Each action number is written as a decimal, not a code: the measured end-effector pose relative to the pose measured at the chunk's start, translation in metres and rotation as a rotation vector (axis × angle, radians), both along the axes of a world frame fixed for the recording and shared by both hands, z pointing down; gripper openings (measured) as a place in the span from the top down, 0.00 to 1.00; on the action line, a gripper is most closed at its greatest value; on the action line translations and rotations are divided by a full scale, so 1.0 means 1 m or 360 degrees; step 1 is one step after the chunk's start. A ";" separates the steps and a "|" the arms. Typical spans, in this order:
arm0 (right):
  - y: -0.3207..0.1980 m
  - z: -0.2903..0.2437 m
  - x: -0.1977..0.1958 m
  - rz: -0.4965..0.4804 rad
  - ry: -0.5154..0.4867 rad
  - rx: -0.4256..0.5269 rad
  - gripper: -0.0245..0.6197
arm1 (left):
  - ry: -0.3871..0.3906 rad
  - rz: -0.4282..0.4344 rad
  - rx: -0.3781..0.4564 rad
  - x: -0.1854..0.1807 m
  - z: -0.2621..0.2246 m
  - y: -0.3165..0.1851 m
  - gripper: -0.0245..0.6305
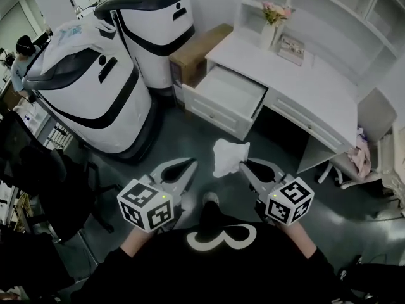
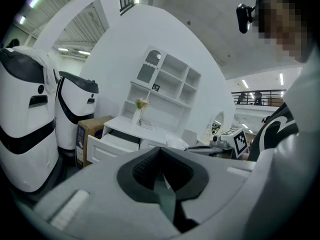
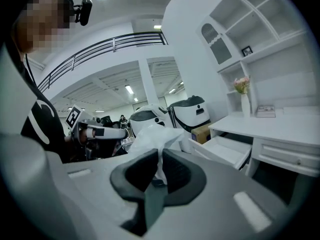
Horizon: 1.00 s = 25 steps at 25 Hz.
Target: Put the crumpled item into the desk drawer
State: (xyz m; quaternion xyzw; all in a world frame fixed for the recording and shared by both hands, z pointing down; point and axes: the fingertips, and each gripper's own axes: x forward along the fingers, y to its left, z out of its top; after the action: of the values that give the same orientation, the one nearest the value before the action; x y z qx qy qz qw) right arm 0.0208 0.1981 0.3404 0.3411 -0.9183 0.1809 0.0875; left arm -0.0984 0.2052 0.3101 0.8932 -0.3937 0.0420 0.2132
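Note:
A crumpled white item (image 1: 228,156) hangs in the air in front of me, pinched at its lower edge by my right gripper (image 1: 243,166), which is shut on it. From the right gripper view the crumpled item (image 3: 156,140) rises from between the pads of that gripper (image 3: 159,168). My left gripper (image 1: 191,164) is beside it, a little to the left, shut and holding nothing; its closed jaws fill the left gripper view (image 2: 161,165). The white desk (image 1: 310,84) stands ahead, its drawer (image 1: 229,95) pulled open and showing nothing inside. That drawer (image 3: 226,152) lies beyond and right of the item.
Two large white-and-black machines (image 1: 88,90) (image 1: 155,24) stand left of the desk, with a cardboard box (image 1: 197,52) between them and the drawer. A vase of flowers (image 1: 272,24) sits on the desk. A chair (image 1: 370,141) stands at the right. A person (image 1: 19,56) is far left.

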 end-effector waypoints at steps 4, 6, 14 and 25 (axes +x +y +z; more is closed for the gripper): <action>-0.071 0.011 0.005 -0.0001 0.0001 -0.0066 0.91 | -0.0008 0.0008 -0.0062 0.008 0.011 -0.078 0.95; -0.106 0.016 0.011 0.0009 -0.0005 -0.0098 0.91 | -0.0029 0.0016 -0.0091 0.013 0.019 -0.117 0.95; -0.202 0.025 0.038 0.0065 0.0028 -0.0109 0.91 | -0.0055 0.0049 -0.0091 0.036 0.022 -0.221 0.95; -0.247 0.033 0.054 0.0140 0.0090 -0.0090 0.91 | -0.0077 0.0153 -0.0171 0.056 0.040 -0.263 0.95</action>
State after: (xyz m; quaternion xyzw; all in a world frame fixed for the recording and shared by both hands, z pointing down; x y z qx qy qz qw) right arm 0.0751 -0.0487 0.3734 0.3835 -0.8941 0.2007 0.1149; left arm -0.0424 -0.0579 0.3501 0.8971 -0.3525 0.0949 0.2488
